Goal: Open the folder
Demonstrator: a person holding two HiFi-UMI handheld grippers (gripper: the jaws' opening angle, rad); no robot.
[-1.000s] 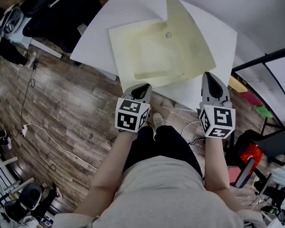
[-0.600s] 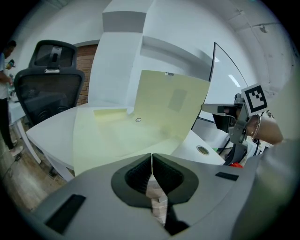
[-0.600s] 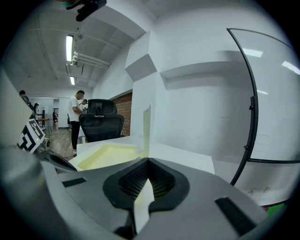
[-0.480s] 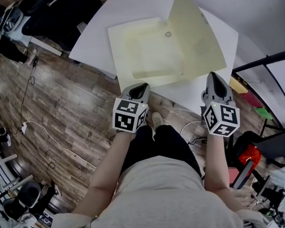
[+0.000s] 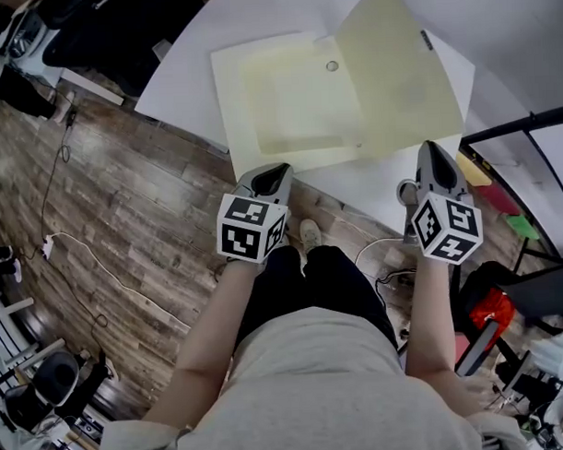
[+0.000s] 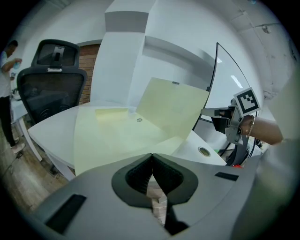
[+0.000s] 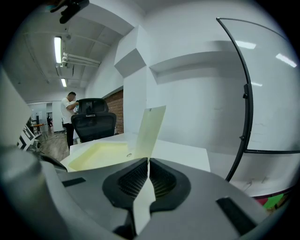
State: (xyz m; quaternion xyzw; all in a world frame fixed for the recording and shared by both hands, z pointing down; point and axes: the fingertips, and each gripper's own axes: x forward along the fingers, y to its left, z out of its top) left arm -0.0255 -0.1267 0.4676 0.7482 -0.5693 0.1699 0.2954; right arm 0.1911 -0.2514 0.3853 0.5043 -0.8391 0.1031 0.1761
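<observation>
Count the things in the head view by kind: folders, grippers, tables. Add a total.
folder: 1
grippers, the left gripper and the right gripper: 2
table: 1
Total: 4

Folder [image 5: 296, 108] matt translucent plastic; table [image 5: 228, 27] smooth white; floor [image 5: 123, 179] wood-grain.

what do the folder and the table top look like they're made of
Folder: probably thin frosted plastic, pale yellow and semi-matte; a lighter sheet shows faintly through it, and the lifted cover is sheet-thin. Table top: smooth white matte surface, likely laminate or painted board; the look doesn't settle which.
</observation>
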